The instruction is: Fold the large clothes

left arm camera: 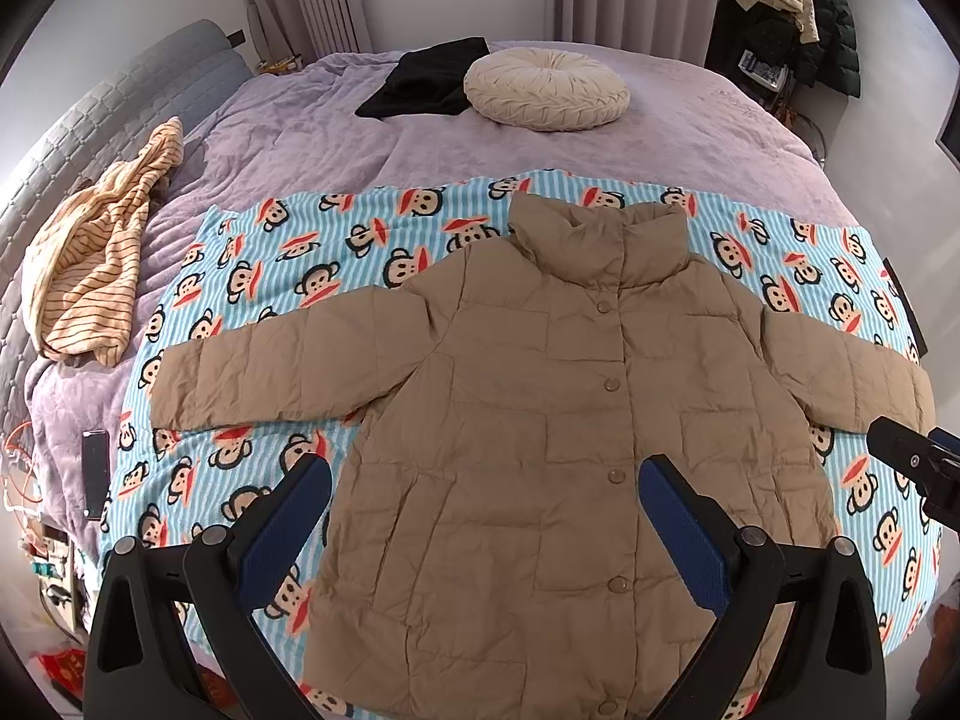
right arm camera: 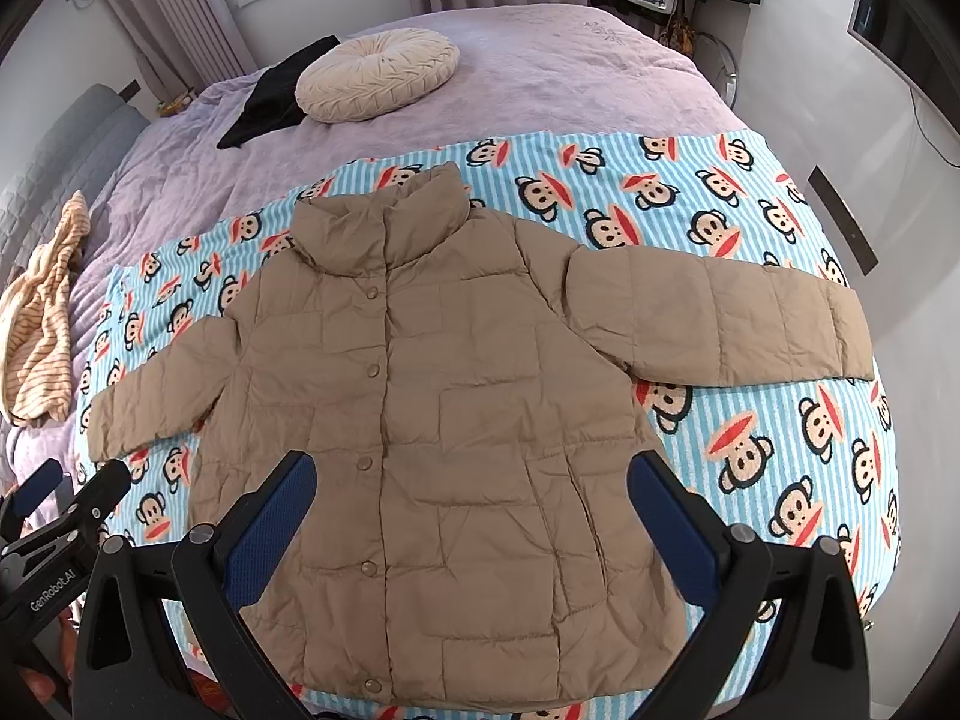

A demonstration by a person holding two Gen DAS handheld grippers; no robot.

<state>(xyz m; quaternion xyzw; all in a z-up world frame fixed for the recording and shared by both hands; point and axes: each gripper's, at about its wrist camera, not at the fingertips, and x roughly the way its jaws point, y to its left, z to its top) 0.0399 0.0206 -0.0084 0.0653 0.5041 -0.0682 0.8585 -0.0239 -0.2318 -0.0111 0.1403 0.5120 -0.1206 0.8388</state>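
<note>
A tan quilted puffer jacket (left arm camera: 540, 432) lies flat and buttoned, front up, sleeves spread, on a blue striped monkey-print blanket (left arm camera: 336, 228). It also shows in the right wrist view (right arm camera: 444, 396). My left gripper (left arm camera: 485, 468) is open and empty, held above the jacket's lower front. My right gripper (right arm camera: 473, 463) is open and empty, also above the lower front. The right gripper's tip shows at the right edge of the left wrist view (left arm camera: 918, 462). The left gripper shows at the lower left of the right wrist view (right arm camera: 66, 504).
The blanket (right arm camera: 750, 228) covers a purple bedspread (left arm camera: 300, 126). A striped orange garment (left arm camera: 90, 264) lies at the left. A round cream cushion (left arm camera: 546, 89) and black cloth (left arm camera: 426, 78) lie far back. A phone (left arm camera: 95, 473) rests at the bed's left edge.
</note>
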